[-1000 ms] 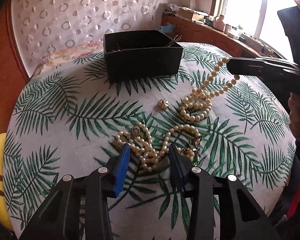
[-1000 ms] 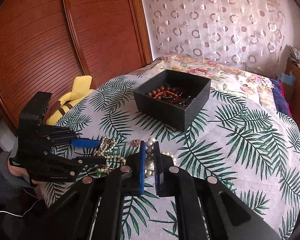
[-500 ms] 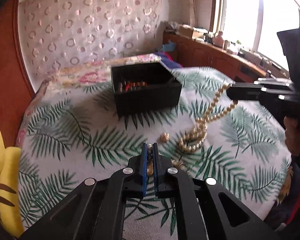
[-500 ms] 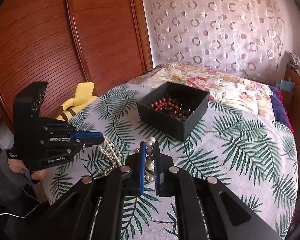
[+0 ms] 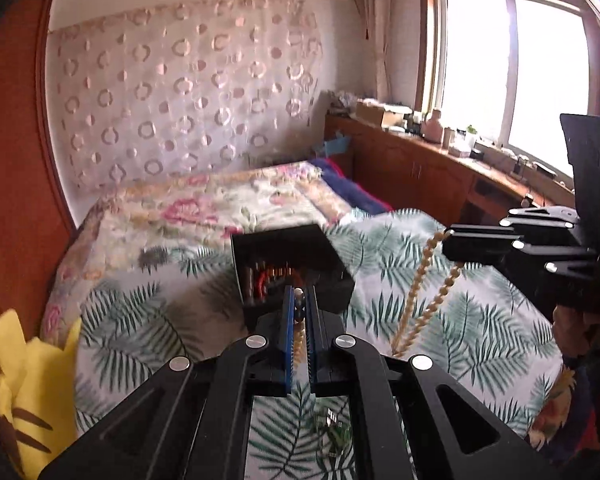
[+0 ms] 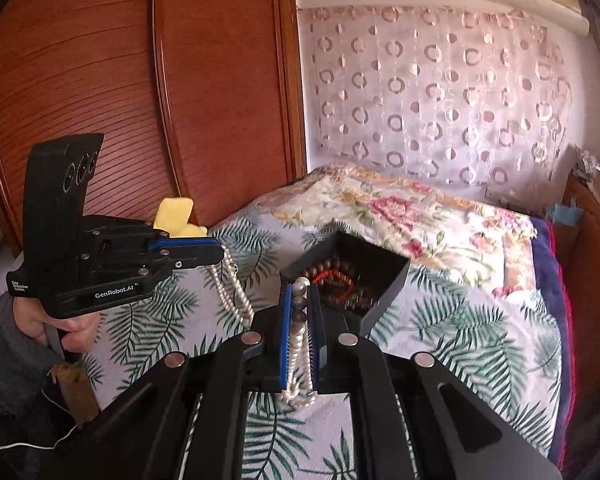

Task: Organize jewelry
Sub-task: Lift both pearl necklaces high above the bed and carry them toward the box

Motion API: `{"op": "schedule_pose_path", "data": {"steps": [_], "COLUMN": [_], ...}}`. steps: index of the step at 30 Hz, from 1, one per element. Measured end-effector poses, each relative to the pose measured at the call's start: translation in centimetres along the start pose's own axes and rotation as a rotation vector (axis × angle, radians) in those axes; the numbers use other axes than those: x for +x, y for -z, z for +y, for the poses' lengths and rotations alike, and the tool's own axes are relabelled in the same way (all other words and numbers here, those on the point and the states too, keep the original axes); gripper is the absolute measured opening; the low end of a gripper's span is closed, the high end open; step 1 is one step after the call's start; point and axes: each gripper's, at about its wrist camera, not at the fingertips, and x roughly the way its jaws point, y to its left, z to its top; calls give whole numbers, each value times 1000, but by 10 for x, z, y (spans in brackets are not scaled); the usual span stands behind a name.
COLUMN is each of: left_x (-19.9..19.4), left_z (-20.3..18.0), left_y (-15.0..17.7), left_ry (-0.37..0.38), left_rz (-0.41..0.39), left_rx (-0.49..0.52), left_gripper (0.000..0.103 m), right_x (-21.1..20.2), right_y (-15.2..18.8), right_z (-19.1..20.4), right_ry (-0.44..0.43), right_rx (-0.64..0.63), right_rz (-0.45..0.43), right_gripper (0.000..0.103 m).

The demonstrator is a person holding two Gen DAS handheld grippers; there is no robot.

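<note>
A black open box (image 5: 292,264) (image 6: 352,276) with dark and red bead bracelets inside sits on the palm-leaf cover. My left gripper (image 5: 299,300) is shut on a pearl necklace (image 5: 299,336), which hangs below it; it also shows in the right wrist view (image 6: 216,254) with the pearls (image 6: 232,292) dangling. My right gripper (image 6: 301,300) is shut on a second pearl necklace (image 6: 298,344), lifted clear of the cover; in the left wrist view its strand (image 5: 420,292) hangs from the right gripper (image 5: 450,242). Both grippers are raised, just short of the box.
A small green piece of jewelry (image 5: 334,432) lies on the palm-leaf cover (image 5: 480,320) under my left gripper. A yellow plush toy (image 5: 32,392) lies at the left edge. A floral quilt (image 6: 420,220) lies behind the box. A wooden wardrobe (image 6: 140,100) stands at left.
My left gripper closed on the pearl necklace and lifted it off the cover. Both grippers rose with their necklaces and moved toward the box.
</note>
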Motion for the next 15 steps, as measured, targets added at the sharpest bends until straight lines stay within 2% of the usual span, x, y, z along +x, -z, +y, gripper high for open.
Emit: {"op": "schedule_pose_path", "data": {"steps": [6,15], "left_x": [-1,27], "left_z": [-3,-1], "left_y": [-32,-57], "left_ry": [2,-29], "left_rz": [-40,-34], "left_rx": [9,20], "left_gripper": [4,4], "right_x": [-4,-12], "right_y": [-31,-72], "right_z": [-3,-17], "right_ry": [25,78], "right_rx": [-20,-38], "right_rz": [-41,-94], "right_gripper": [9,9]}}
